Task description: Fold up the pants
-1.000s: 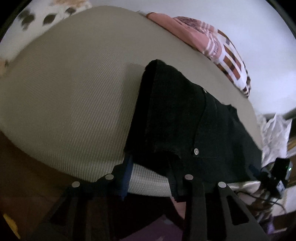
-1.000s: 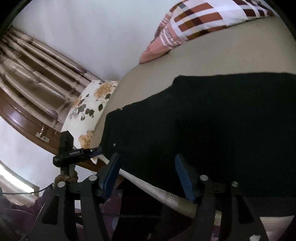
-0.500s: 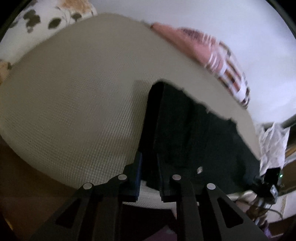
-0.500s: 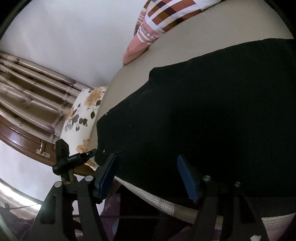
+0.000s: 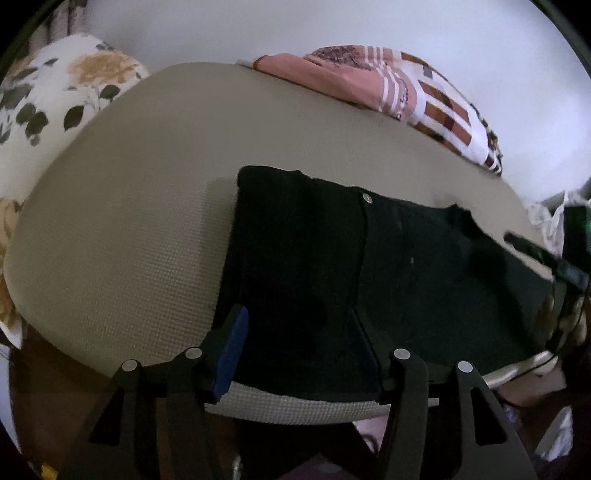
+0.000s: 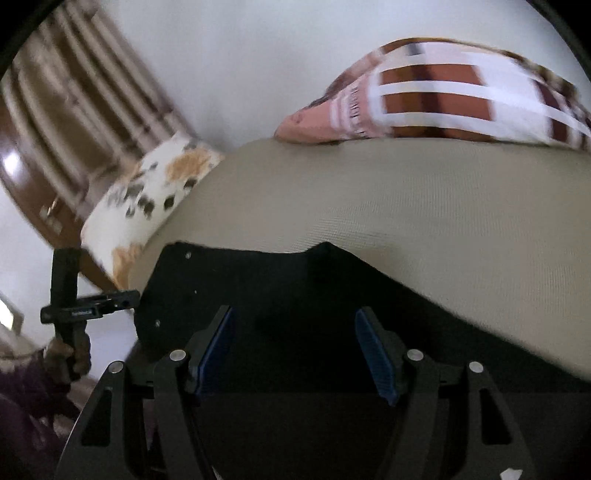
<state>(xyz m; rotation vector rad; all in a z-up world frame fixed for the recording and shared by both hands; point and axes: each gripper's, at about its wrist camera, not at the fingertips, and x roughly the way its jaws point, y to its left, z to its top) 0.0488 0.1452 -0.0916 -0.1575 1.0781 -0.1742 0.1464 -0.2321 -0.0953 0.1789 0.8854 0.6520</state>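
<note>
Lying flat: black pants (image 5: pixel 354 280) on the beige mattress (image 5: pixel 129 229), near its front edge, waistband end toward the floral pillow side.
Pants in left view: filling the centre to 3 o'clock; a metal button (image 5: pixel 366 198) shows at their far edge, near 12 o'clock of the cloth.
Left gripper (image 5: pixel 301 328): jaws spread wide, holding nothing; the dark cloth lies between and ahead of the blue-padded fingers (image 5: pixel 232 350), at 6 o'clock.
Right gripper (image 6: pixel 295 332): jaws spread wide as well, nothing clamped; the pants (image 6: pixel 295 288) spread under and beyond both blue pads.
Contact: whether either gripper's fingertips touch the fabric, I cannot tell.
Floral pillow (image 5: pixel 55 103): at 10 o'clock in the left view, off the mattress corner.
Striped blanket (image 5: pixel 406 96): bunched at 1 o'clock against the white wall (image 5: pixel 258 26), well apart from the pants.
</note>
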